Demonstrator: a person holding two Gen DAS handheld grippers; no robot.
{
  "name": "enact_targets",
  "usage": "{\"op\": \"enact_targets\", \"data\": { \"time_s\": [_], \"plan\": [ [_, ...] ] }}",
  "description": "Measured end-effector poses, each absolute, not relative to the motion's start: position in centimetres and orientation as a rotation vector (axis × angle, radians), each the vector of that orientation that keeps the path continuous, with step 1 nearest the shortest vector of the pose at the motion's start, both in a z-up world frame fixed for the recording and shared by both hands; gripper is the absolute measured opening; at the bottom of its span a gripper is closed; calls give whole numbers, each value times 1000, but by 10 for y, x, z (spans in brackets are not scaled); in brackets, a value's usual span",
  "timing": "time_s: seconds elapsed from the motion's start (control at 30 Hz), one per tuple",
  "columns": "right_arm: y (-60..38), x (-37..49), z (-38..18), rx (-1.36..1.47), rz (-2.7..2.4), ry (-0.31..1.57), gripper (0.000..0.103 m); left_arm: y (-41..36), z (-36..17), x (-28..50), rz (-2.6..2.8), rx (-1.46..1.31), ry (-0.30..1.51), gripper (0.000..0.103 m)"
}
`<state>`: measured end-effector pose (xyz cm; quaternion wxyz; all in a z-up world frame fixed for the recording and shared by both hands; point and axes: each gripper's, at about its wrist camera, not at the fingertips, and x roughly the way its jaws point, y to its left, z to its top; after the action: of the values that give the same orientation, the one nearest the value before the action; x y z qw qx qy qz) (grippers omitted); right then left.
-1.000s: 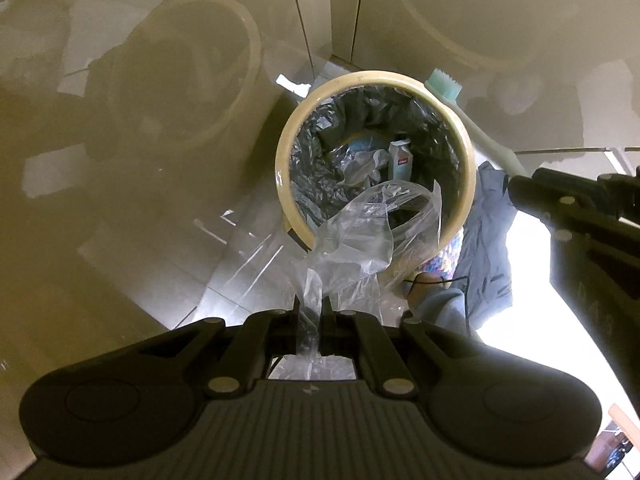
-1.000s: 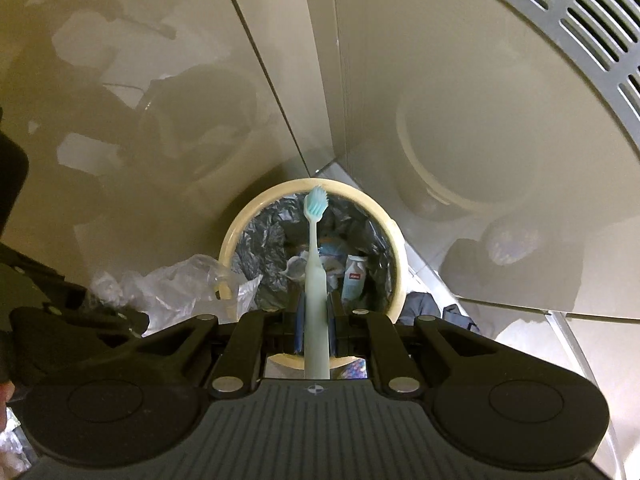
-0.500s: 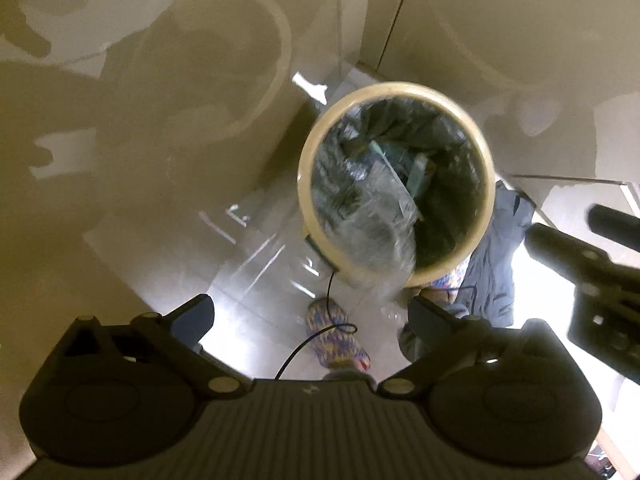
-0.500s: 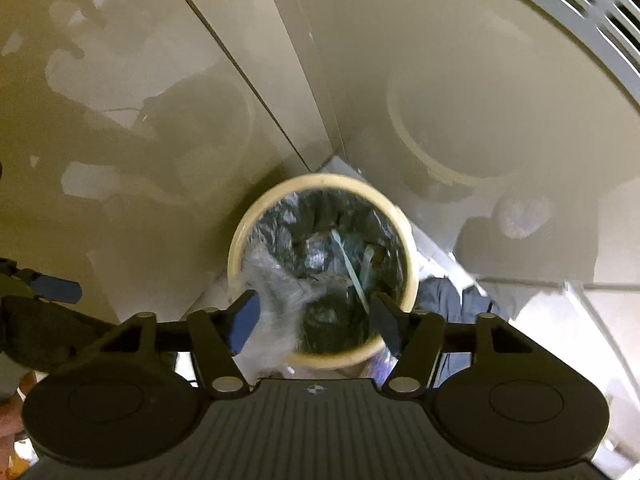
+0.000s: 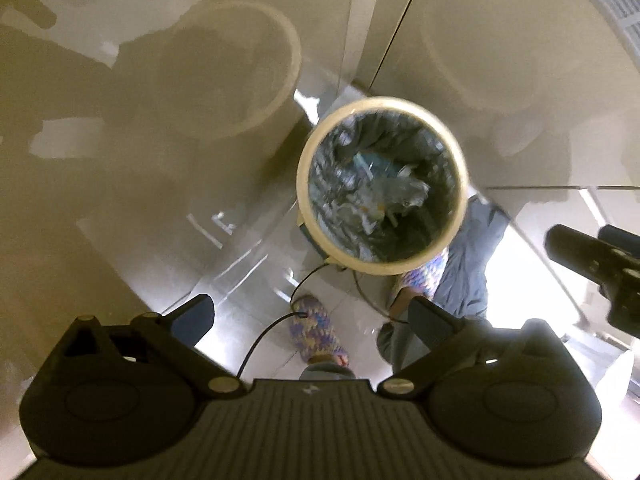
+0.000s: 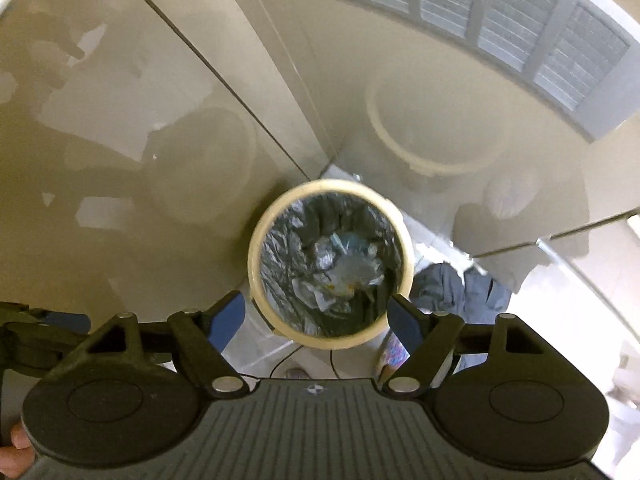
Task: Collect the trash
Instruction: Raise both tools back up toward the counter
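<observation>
From the left wrist view, the left tongs (image 5: 312,316) are spread wide and hold nothing; they hang high above the floor (image 5: 248,248); below them stands a round bin (image 5: 320,240) with a cream rim and a dark bag inside; the trash (image 5: 384,192) lies down in the bin, a blurry heap of clear plastic and bits of blue; the bin sits in a corner where two shiny tan walls (image 5: 140,140) meet, and the walls show a faint copy of the bin; two feet in bright knitted socks (image 5: 316,328) stand on the floor just beside the bin, with grey trouser legs (image 5: 468,264) next to them; a thin black cable (image 5: 260,344) curls over the floor near the feet; the right tongs (image 5: 592,256) peek in at the right edge.

From the right wrist view, the right tongs (image 6: 316,316) are also spread wide and hold nothing; the bin (image 6: 256,256) is right under them, between the two blue-padded fingers (image 6: 226,318); the trash (image 6: 348,268) rests inside on the dark bag; a grey slatted vent (image 6: 500,20) runs along the top; a bit of the left tongs (image 6: 40,328) shows at the left edge.
</observation>
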<state>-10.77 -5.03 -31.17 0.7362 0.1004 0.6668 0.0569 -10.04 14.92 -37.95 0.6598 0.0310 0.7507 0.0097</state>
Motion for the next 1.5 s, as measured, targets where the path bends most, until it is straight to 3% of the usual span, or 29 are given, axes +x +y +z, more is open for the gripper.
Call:
{"op": "enact_targets", "data": {
  "time_s": [0.1, 0.63, 0.97, 1.5],
  "plan": [
    [-49, -112, -288, 179, 135, 1408, 86, 147, -355, -105, 22, 56, 1652, 103],
    [-69, -139, -147, 235, 124, 1161, 89, 141, -196, -133, -78, 29, 1350, 103],
    [-60, -167, -60, 230, 177, 967, 103, 140, -106, -155, -143, 44, 1140, 103],
    [-49, -187, 36, 184, 149, 745, 103, 150, 2, -175, -240, 39, 870, 103]
  ]
}}
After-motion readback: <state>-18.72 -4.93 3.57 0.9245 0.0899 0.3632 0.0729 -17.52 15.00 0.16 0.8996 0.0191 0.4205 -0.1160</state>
